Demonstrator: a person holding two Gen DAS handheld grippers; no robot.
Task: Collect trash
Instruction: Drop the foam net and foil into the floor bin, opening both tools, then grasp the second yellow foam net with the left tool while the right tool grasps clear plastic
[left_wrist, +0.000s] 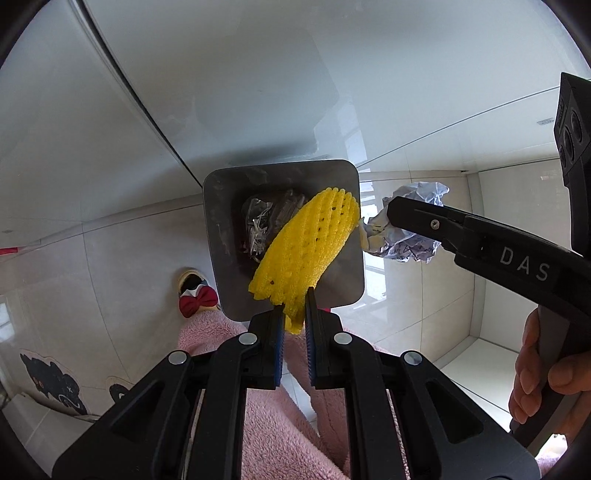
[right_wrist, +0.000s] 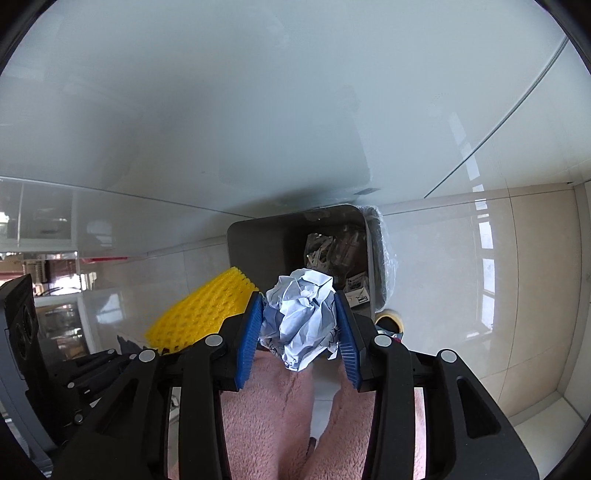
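A grey square trash bin (left_wrist: 221, 221) stands on the tiled floor below, with crumpled wrappers (left_wrist: 266, 221) inside; it also shows in the right wrist view (right_wrist: 258, 243). My left gripper (left_wrist: 294, 299) is shut on a yellow foam net (left_wrist: 306, 251) and holds it over the bin's opening. My right gripper (right_wrist: 299, 299) is shut on a crumpled white paper ball (right_wrist: 299, 314), just above and beside the bin. In the left wrist view the right gripper (left_wrist: 391, 214) holds the paper ball (left_wrist: 410, 221) right of the bin. The foam net (right_wrist: 199, 314) shows at left in the right wrist view.
A white glossy table edge (left_wrist: 147, 110) runs behind the bin. The person's pink fleece legs (left_wrist: 280, 424) and a slipper with a red bow (left_wrist: 194, 295) are below. A clear bin liner (right_wrist: 384, 251) hangs over the bin's right rim.
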